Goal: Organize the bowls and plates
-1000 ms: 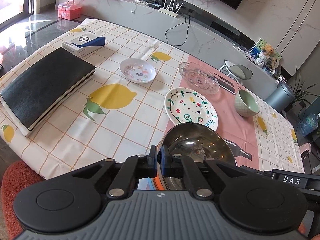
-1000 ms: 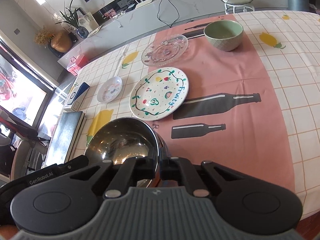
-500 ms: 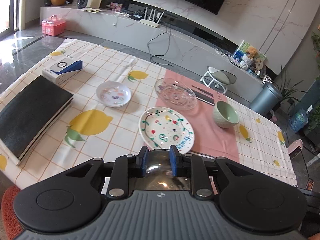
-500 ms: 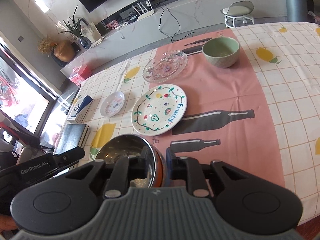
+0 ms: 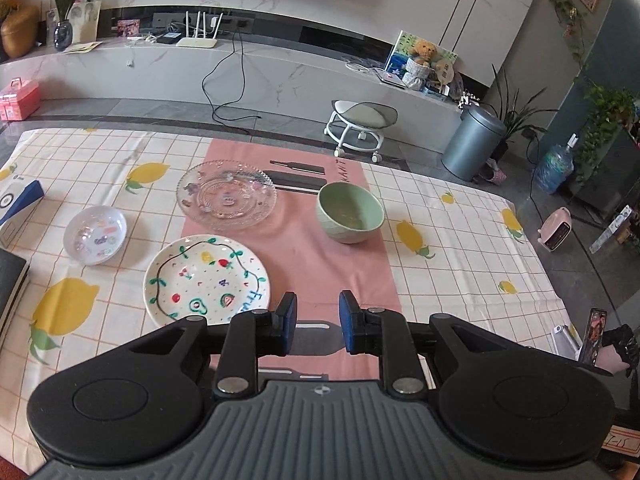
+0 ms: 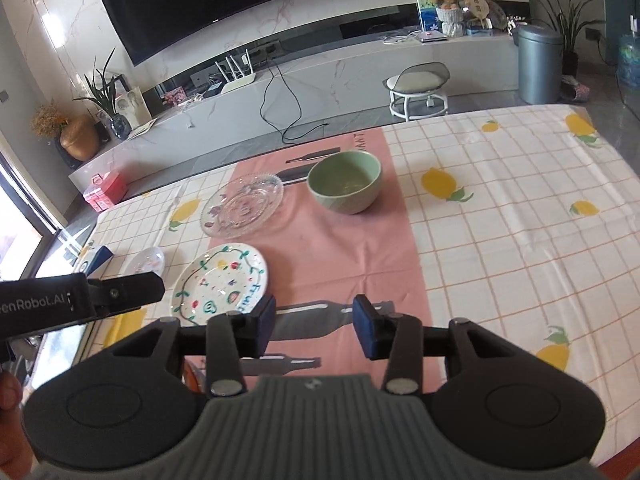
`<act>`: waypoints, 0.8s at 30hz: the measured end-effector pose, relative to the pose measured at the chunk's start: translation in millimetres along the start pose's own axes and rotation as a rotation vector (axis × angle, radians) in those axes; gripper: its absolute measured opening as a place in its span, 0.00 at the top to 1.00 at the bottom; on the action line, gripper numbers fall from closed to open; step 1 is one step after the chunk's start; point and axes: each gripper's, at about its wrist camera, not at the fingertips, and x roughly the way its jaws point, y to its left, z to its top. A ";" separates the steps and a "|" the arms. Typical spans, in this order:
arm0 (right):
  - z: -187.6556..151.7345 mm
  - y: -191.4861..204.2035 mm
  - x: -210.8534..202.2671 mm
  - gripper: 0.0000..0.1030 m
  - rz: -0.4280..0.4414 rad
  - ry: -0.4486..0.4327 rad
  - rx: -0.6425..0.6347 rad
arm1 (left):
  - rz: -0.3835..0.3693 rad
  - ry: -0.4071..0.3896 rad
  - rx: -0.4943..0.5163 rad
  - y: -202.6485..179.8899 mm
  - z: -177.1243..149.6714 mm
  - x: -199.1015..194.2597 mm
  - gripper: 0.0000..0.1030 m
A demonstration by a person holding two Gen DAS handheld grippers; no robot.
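Note:
A painted white plate [image 5: 206, 280] lies near the table's front, just left of my open left gripper [image 5: 314, 326]. Behind it are a clear glass plate [image 5: 227, 199], a small white dish [image 5: 96, 235] to the left and a green bowl [image 5: 350, 212] on the pink runner. In the right wrist view my open, empty right gripper [image 6: 315, 330] hovers over the runner, with the painted plate [image 6: 220, 282] to its left, the glass plate [image 6: 242, 210] and the green bowl [image 6: 345, 187] beyond. An orange rim [image 6: 191, 376] shows under the right gripper; the steel bowl is hidden.
A black book [image 5: 12, 284] and a blue-white box [image 5: 20, 200] lie at the table's left edge. The left gripper's arm [image 6: 80, 300] crosses the left of the right wrist view. Lemon-print cloth [image 6: 520, 220] covers the table's right side.
Both grippers let go of the steel bowl, opened, and rose and pulled back. The bowl has dropped out of sight beneath them.

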 end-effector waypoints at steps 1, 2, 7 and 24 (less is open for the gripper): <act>3.3 -4.8 2.0 0.59 0.000 0.001 0.000 | -0.007 0.011 0.009 -5.4 4.4 6.1 0.76; 6.8 -9.7 4.3 0.59 -0.004 0.002 0.004 | -0.016 0.022 0.015 -9.4 7.7 11.0 0.76; 27.3 -33.4 20.3 0.59 -0.046 0.004 0.013 | -0.025 0.068 0.013 -24.2 28.1 39.6 0.75; 109.1 -99.7 110.3 0.58 -0.056 0.091 0.187 | -0.025 0.160 -0.053 -31.4 98.2 150.1 0.74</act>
